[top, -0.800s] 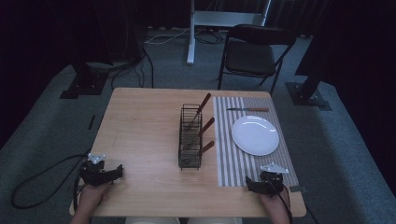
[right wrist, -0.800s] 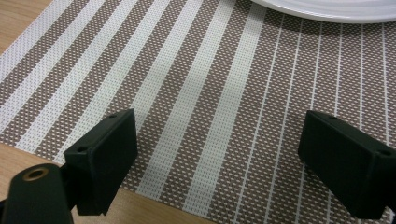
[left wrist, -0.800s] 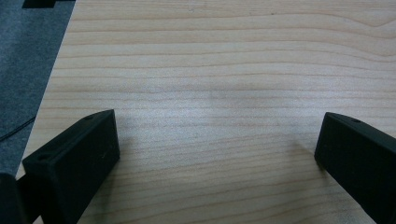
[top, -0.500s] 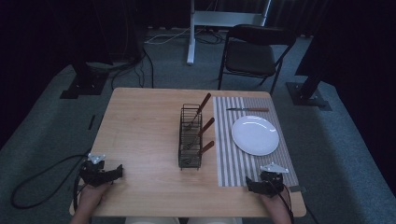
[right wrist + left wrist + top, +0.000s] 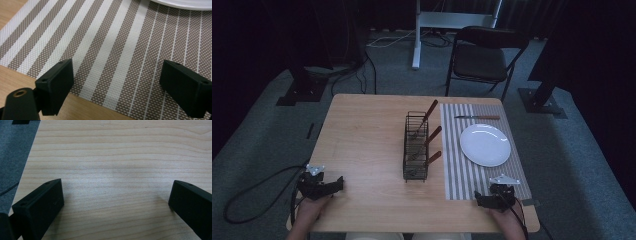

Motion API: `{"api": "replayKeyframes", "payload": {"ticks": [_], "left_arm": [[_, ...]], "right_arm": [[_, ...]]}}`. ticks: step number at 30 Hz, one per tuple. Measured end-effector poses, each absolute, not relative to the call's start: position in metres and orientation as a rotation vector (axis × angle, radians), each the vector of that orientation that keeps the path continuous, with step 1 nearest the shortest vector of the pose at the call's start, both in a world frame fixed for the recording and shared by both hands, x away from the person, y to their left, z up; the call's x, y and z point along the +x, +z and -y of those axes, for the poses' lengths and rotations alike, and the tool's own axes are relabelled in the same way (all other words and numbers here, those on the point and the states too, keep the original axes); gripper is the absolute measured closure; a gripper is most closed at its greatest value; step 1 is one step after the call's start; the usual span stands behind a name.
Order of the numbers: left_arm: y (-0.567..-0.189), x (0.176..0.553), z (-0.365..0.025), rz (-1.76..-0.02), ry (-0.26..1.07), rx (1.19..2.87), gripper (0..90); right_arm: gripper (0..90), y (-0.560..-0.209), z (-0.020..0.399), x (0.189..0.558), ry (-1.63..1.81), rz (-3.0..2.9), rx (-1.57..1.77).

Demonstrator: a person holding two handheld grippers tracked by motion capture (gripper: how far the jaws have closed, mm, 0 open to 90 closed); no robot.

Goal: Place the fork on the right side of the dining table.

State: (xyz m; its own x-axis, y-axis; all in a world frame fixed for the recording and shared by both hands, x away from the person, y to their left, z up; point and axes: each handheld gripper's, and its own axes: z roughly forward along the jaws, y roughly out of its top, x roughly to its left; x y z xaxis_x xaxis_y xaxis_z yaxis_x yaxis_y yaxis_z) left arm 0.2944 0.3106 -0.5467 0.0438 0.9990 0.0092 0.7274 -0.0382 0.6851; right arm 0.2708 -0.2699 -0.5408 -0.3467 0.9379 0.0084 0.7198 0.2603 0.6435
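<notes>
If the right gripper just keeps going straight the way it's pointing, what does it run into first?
Most likely the white plate. The right gripper, jaws open, sits over the striped placemat, and the plate's rim lies straight ahead; how high the jaws ride above the mat is unclear.

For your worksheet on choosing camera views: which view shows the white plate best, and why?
The high view: the whole white plate shows there, lying on the striped placemat right of the wire rack. The right gripper view catches just a sliver of its rim at the top edge. The left gripper view looks at bare table wood.
</notes>
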Motion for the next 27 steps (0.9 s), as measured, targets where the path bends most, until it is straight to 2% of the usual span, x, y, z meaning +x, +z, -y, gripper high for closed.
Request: {"api": "replayKeyframes", "payload": {"ticks": [27], "left_arm": [[-0.547,0.294,-0.311,-1.735,0.697,1.819,0.2]], "right_arm": [[13.7,-0.511,0.252,0.276,0.944,-2.183,1.448]]}}
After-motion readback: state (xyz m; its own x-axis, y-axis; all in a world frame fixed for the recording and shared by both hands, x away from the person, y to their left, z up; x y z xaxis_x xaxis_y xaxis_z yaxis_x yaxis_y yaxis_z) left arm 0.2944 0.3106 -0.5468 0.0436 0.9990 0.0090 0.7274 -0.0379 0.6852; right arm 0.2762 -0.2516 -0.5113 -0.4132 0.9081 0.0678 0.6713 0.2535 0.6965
